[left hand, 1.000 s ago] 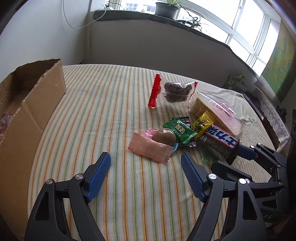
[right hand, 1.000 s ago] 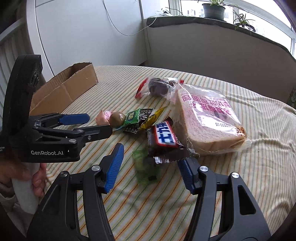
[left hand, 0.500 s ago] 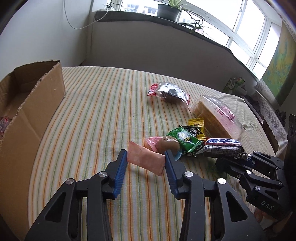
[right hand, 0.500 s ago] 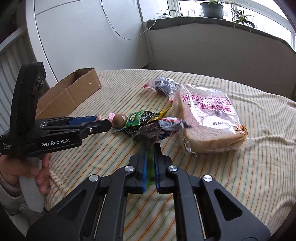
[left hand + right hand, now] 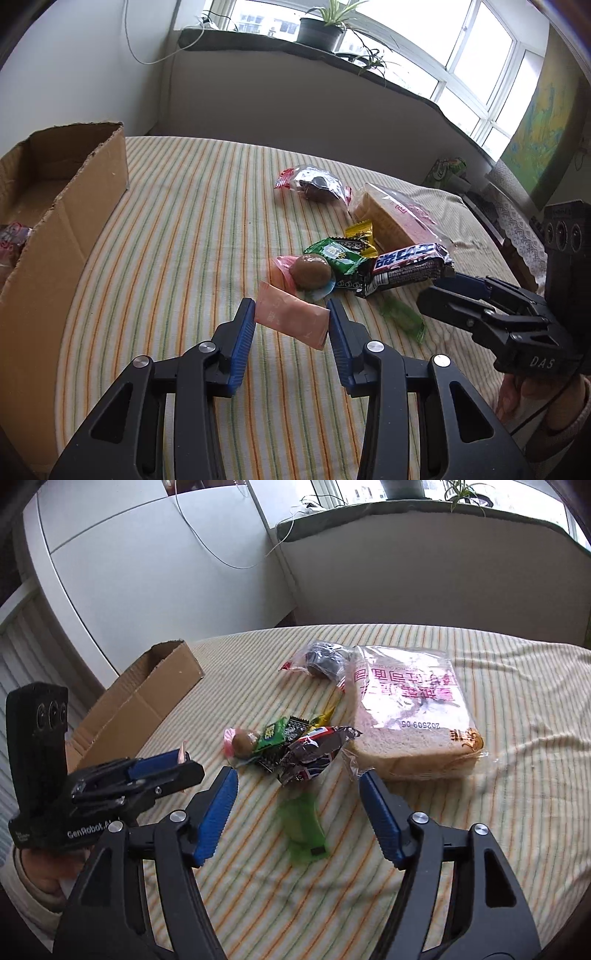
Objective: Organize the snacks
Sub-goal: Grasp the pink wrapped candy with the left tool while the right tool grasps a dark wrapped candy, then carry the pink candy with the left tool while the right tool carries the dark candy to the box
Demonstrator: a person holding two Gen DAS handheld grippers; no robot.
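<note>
While your left gripper point(image 5: 291, 319) is closed on the flat pale-pink snack sachet point(image 5: 292, 319), its two blue-padded fingers point(image 5: 242, 334) press the sachet's opposite edges and hold it tilted, near end apparently clear of the striped tablecloth point(image 5: 192, 229). Your right gripper point(image 5: 295, 805) stands with its jaws wide apart and grips nothing; a crumpled translucent green wrapper point(image 5: 304, 825) lies on the cloth between its fingers. Just beyond those fingers is the dark foil chocolate bar with blue-and-white lettering point(image 5: 317, 751); whether it rests on the cloth cannot be told. Left of the bar, in the right wrist view, the loose pile holds a brown egg-shaped sweet in clear wrap point(image 5: 243, 741), a small green candy packet point(image 5: 271, 733) and a yellow candy packet point(image 5: 362, 236), all touching or overlapping. To the right of the pile lies the clear bag of sliced bread with pink print point(image 5: 410, 716), and at its far left corner the clear pouch holding a dark round cake point(image 5: 325, 661). The open brown cardboard box point(image 5: 74, 206) sits at the far left of the table, well apart from the pile.
</note>
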